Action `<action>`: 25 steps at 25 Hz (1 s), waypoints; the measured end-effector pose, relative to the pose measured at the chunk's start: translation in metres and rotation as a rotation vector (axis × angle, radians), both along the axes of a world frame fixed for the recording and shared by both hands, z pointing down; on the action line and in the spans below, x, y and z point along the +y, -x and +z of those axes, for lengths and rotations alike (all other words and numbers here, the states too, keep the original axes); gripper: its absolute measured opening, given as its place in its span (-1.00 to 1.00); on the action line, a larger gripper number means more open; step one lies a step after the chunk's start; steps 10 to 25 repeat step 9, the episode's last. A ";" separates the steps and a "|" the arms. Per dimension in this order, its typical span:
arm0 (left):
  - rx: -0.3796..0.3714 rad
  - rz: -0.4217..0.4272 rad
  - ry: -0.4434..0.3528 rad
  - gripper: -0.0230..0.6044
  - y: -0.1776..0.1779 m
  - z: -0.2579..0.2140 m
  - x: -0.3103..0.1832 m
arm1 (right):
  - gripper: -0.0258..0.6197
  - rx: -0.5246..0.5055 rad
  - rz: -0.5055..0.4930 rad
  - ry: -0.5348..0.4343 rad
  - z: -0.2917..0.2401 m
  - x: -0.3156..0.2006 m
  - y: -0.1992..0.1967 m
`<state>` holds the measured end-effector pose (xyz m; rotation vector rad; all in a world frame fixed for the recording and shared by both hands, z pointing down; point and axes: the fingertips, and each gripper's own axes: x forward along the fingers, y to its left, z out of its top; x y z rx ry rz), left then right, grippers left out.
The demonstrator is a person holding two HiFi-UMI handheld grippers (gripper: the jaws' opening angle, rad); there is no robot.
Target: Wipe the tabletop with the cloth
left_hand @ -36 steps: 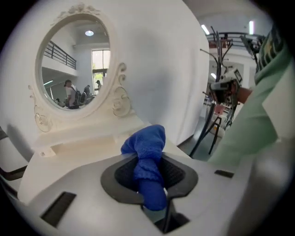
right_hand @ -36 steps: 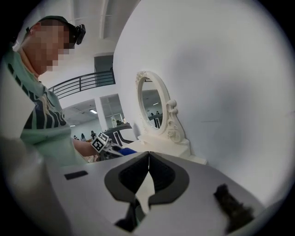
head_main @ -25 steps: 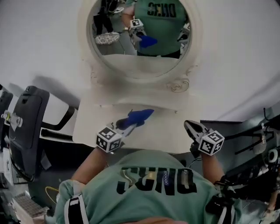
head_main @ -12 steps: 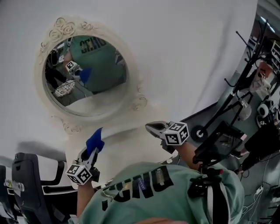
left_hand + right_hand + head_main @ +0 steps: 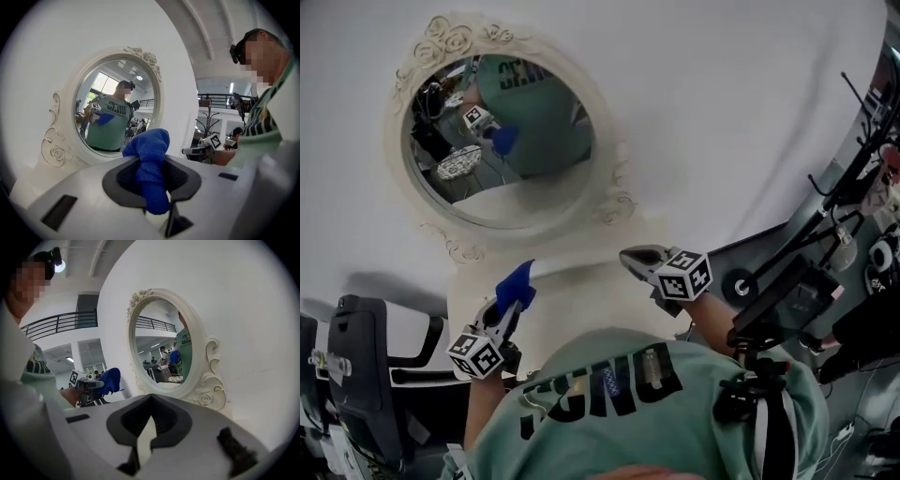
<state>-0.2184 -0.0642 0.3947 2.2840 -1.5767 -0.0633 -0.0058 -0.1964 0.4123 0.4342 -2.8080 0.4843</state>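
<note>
a mirror (image 5: 497, 131) is standing at the back of the tabletop (image 5: 577, 309), against the wall (image 5: 722, 112). the left gripper (image 5: 510, 306) is hovering over the tabletop's left part, the cloth (image 5: 517, 282) sticking out from between its jaws. the right gripper (image 5: 632, 256) is hanging to its right. a chair (image 5: 361, 375) is standing left of the table.

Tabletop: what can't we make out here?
- Tabletop: in the head view, its near part is hidden behind the person's torso.
- Cloth: its lower end is buried between the left gripper's jaws.
- Mirror: the reflection is too small for detail.
</note>
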 end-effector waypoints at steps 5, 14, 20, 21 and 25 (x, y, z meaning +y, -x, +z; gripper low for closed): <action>0.010 -0.001 0.008 -0.60 0.002 0.001 -0.007 | -0.89 0.010 -0.008 -0.007 -0.001 -0.009 0.003; 0.007 0.008 0.005 -0.60 0.008 -0.003 -0.015 | -0.88 0.015 -0.007 -0.012 -0.002 -0.014 0.008; 0.007 0.008 0.005 -0.60 0.008 -0.003 -0.015 | -0.88 0.015 -0.007 -0.012 -0.002 -0.014 0.008; 0.007 0.008 0.005 -0.60 0.008 -0.003 -0.015 | -0.88 0.015 -0.007 -0.012 -0.002 -0.014 0.008; 0.007 0.008 0.005 -0.60 0.008 -0.003 -0.015 | -0.88 0.015 -0.007 -0.012 -0.002 -0.014 0.008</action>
